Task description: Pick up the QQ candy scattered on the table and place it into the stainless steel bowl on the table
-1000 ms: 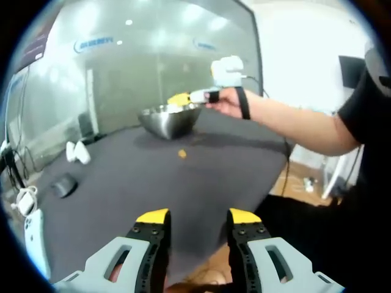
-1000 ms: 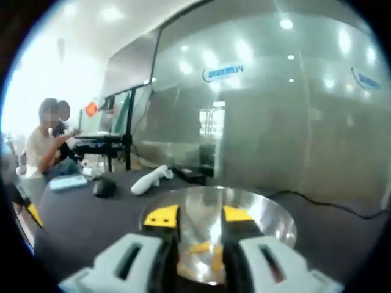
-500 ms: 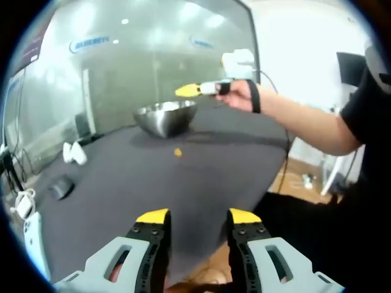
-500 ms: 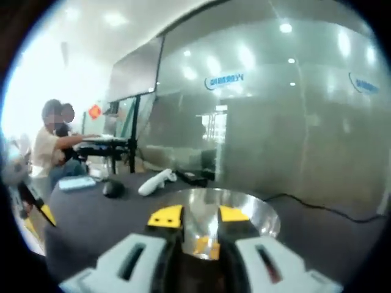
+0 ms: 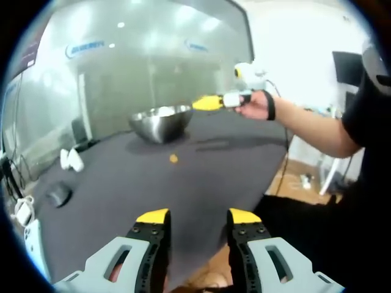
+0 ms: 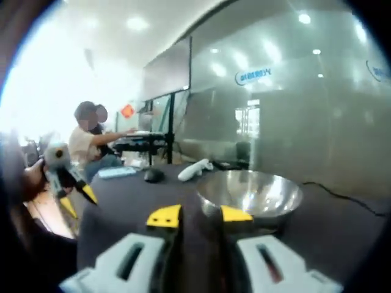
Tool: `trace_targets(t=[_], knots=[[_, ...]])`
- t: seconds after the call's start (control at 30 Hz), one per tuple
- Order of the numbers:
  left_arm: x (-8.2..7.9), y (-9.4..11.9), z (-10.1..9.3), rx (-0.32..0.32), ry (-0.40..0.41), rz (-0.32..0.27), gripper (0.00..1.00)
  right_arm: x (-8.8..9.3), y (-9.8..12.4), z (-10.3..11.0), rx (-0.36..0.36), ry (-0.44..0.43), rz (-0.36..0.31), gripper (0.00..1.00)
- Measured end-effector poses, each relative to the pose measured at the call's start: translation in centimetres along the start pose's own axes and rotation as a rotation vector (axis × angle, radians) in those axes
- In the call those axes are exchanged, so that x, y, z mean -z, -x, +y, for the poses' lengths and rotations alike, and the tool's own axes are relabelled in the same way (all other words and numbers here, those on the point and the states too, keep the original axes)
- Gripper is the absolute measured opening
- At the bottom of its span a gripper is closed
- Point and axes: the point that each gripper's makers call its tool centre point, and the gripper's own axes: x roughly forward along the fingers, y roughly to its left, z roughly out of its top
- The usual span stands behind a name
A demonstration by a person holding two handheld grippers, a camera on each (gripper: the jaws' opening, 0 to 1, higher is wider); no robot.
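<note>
A stainless steel bowl (image 5: 160, 122) stands on the far part of the black table (image 5: 201, 177). One small orange QQ candy (image 5: 173, 159) lies on the tabletop a little nearer than the bowl. At the table's near edge my left gripper (image 5: 198, 218) is open, with nothing between its yellow-tipped jaws. A hand holds my right gripper (image 5: 211, 102) in the air to the right of the bowl. In the right gripper view, my right gripper (image 6: 200, 215) is open and holds nothing, and the bowl (image 6: 250, 192) sits just beyond its tips. The left gripper (image 6: 64, 177) appears at far left.
On the left side of the table lie a white controller (image 5: 68, 160) and a dark mouse (image 5: 58, 195). Behind the table runs a glass wall (image 5: 140, 67). The person's arm (image 5: 305, 128) reaches in from the right. Seated people (image 6: 88, 137) are at another desk.
My right gripper has drawn back from above the bowl, and its jaws now sit in front of the rim. The left gripper stays open at the near edge.
</note>
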Motion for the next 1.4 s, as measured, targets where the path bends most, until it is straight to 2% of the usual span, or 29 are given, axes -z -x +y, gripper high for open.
trace_targets(t=[0.13, 0.3, 0.6, 0.7, 0.87, 1.03, 1.1, 1.2, 1.4], knots=[[-0.4, 0.0, -0.2, 0.010, 0.001, -0.015, 0.39, 2.2, 0.6, 1.3, -0.058, 0.037, 0.046, 0.23], [-0.2, -0.2, 0.1, -0.005, 0.006, -0.002, 0.38, 3.3, 0.3, 2.3, -0.097, 0.047, 0.084, 0.23], [-0.5, -0.2, 0.2, -0.009, 0.000, 0.004, 0.38, 4.6, -2.8, 4.9, -0.170, 0.018, 0.132, 0.23], [-0.6, -0.1, 0.0, -0.008, -0.001, 0.003, 0.38, 5.7, -3.9, 5.5, -0.162, -0.033, 0.177, 0.21], [-0.3, 0.0, 0.1, -0.013, 0.004, 0.007, 0.38, 5.2, -6.0, 7.2, -0.188, -0.013, 0.172, 0.21], [-0.2, 0.3, 0.6, -0.028, 0.014, 0.006, 0.38, 6.4, -8.0, 7.7, -0.191, 0.017, 0.233, 0.19], [-0.1, 0.4, 0.6, -0.030, 0.016, 0.005, 0.38, 7.1, -8.1, 8.2, -0.200, 0.010, 0.265, 0.16], [0.3, 0.6, 0.7, -0.040, -0.004, 0.024, 0.38, 7.0, -8.1, 8.5, -0.206, 0.006, 0.260, 0.09], [0.3, 0.7, 1.0, -0.052, -0.003, 0.019, 0.38, 7.2, -8.1, 8.3, -0.195, -0.010, 0.257, 0.08]])
